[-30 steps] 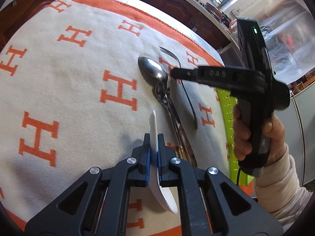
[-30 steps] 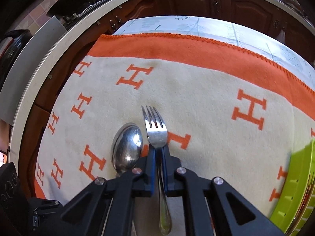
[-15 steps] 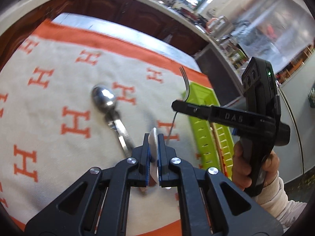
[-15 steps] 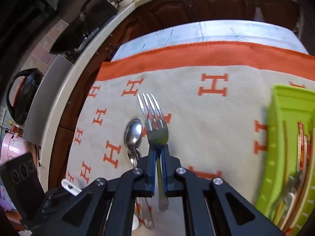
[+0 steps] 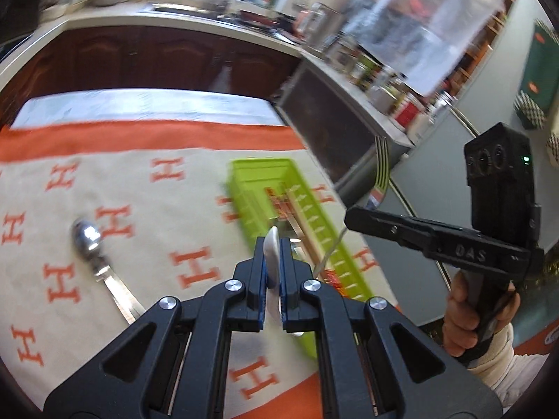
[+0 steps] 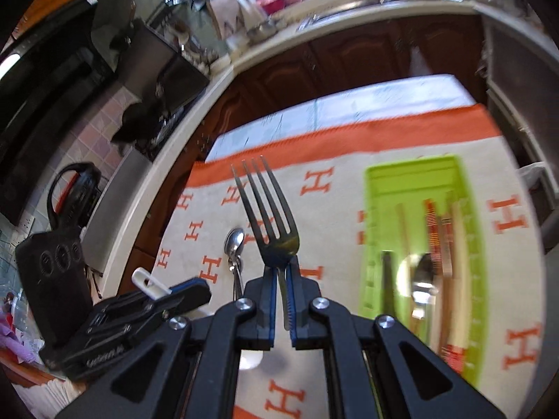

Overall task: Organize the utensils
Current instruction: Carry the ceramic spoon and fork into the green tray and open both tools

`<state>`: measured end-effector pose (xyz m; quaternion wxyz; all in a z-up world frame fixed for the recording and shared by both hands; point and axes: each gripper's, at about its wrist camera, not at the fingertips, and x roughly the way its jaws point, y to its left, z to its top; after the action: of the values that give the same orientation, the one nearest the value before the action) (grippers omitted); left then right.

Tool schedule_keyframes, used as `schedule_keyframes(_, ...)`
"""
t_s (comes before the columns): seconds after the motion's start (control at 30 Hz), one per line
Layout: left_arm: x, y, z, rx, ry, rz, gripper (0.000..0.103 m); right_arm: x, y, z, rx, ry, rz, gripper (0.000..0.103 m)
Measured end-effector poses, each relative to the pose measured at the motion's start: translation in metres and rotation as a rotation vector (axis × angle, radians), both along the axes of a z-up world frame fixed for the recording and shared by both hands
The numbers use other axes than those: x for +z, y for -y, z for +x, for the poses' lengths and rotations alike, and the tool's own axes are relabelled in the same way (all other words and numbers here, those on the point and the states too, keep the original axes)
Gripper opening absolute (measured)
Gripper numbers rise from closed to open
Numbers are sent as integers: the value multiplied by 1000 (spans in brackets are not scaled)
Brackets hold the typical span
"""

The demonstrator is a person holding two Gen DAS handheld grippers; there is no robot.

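Fork [image 6: 270,223] tines plain in right claw [image 6: 281,300] view, blurred from left.

Fork [image 6: 270,216] aloft — spoon [image 5: 91,244] on cloth

I see a cream cloth [image 5: 146,209] with orange H letters and an orange border covering the bench [image 5: 139,103], whose pale top shows along the far edge, upper centre of the left view. Dark wooden cabinets [image 6: 349,66] run behind it under a light countertop [image 6: 349,12]. In the right view, a black kettle with a red-lined handle [image 6: 75,192] sits at the left edge, and a black stove [image 6: 164,80] at upper left. Blurred jars and bottles [image 5: 377,73] crowd the upper right of the left view.
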<state>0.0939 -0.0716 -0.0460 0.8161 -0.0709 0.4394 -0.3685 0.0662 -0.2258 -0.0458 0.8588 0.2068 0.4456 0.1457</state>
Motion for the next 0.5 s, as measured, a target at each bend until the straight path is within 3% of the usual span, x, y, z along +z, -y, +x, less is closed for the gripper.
schedule_keyframes(0.23, -6, 80, -10, -156, -17, 89, 3, 34, 42, -42, -55, -3, -112, 5)
schedule_keyframes(0.37, -37, 114, -5, -200, -63, 195, 3, 25, 60, -50, -77, -59, -161, 5)
schedule_keyframes(0.5, -64, 127, 4, -183, -75, 298, 3, 0, 68, -45, -71, -135, -196, 5)
